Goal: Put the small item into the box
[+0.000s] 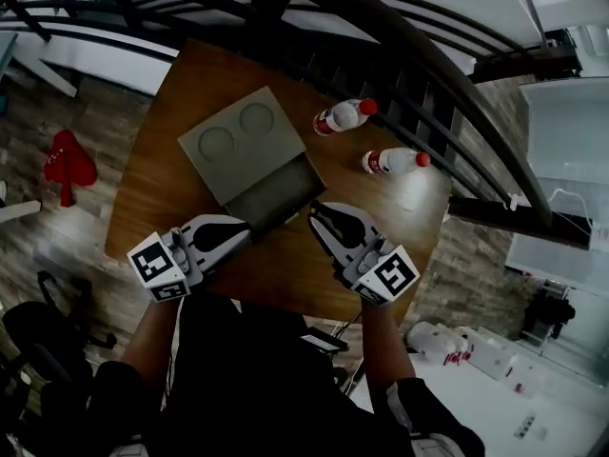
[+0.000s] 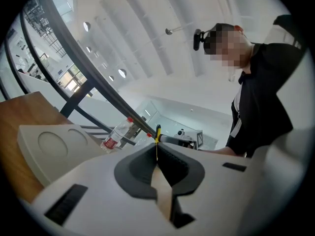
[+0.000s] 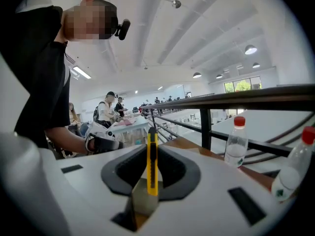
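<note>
A yellow utility knife stands upright between the jaws of my right gripper, which is shut on it. In the head view the right gripper hovers just right of the grey box's open compartment. My left gripper sits at the compartment's near left corner. Its fingertips meet with nothing held. The box lid, with two round recesses, lies to its left. From the left gripper view the knife's tip shows straight ahead.
Two clear bottles with red caps lie on the wooden table beyond the box, by a dark railing. One bottle stands right of the right gripper. A red object lies on the floor to the left.
</note>
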`<state>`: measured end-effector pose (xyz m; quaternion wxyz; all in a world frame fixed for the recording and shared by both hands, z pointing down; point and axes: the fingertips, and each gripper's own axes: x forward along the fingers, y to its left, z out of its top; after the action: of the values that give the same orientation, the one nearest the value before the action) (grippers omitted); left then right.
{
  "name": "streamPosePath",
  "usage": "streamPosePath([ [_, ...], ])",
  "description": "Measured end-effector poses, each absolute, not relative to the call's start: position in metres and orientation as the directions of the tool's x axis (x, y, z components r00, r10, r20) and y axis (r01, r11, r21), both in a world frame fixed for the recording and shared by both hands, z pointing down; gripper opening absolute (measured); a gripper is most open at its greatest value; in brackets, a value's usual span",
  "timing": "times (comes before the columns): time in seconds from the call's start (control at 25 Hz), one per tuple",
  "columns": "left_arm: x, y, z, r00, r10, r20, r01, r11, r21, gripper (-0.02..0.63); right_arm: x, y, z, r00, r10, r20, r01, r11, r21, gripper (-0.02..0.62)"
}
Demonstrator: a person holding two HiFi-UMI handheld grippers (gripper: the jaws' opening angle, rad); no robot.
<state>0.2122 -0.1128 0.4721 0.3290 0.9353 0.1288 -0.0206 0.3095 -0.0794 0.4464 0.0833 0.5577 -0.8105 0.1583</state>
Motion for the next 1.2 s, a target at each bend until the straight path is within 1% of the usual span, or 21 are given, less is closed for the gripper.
streamPosePath([
  [0.2,0.201,-0.112,0.497,0.985,0.141,-0.094,0.169,-0.751,0.638,0.017,0.304,-0.092,0.481,-0.430,-0.823,0.370,-0.902,0.411,-0.133,0.074],
  [0.4,0.187,-0.116,0.516,0.996,0.031,-0.088,0.083,-0.733,0.675,0.017,0.291,-0.097,0.526,-0.478,-0.718,0.506,-0.830,0.557,0.005,0.074],
  [0.56,0.171,-0.129,0.525,0.995,-0.062,-0.080,0.009,-0.735,0.678,0.017,0.278,-0.100,0.552,-0.504,-0.636,0.584,-0.757,0.651,0.056,0.074],
  [0.72,0.162,-0.123,0.539,0.996,-0.070,-0.062,-0.009,-0.730,0.683,0.017,0.264,-0.101,0.577,-0.520,-0.564,0.641,-0.695,0.716,0.065,0.074],
  [0.88,0.164,-0.115,0.551,0.995,-0.085,-0.046,-0.029,-0.716,0.698,0.017,0.263,-0.101,0.595,-0.539,-0.509,0.672,-0.653,0.756,0.049,0.074],
  [1.08,0.163,-0.106,0.571,0.996,-0.087,0.028,-0.082,-0.707,0.702,0.017,0.268,-0.104,0.617,-0.498,-0.477,0.724,-0.618,0.781,0.090,0.074],
  [1.2,0.159,-0.107,0.571,0.992,-0.124,-0.011,-0.080,-0.703,0.706,0.017,0.269,-0.104,0.629,-0.477,-0.458,0.750,-0.597,0.795,0.106,0.074],
])
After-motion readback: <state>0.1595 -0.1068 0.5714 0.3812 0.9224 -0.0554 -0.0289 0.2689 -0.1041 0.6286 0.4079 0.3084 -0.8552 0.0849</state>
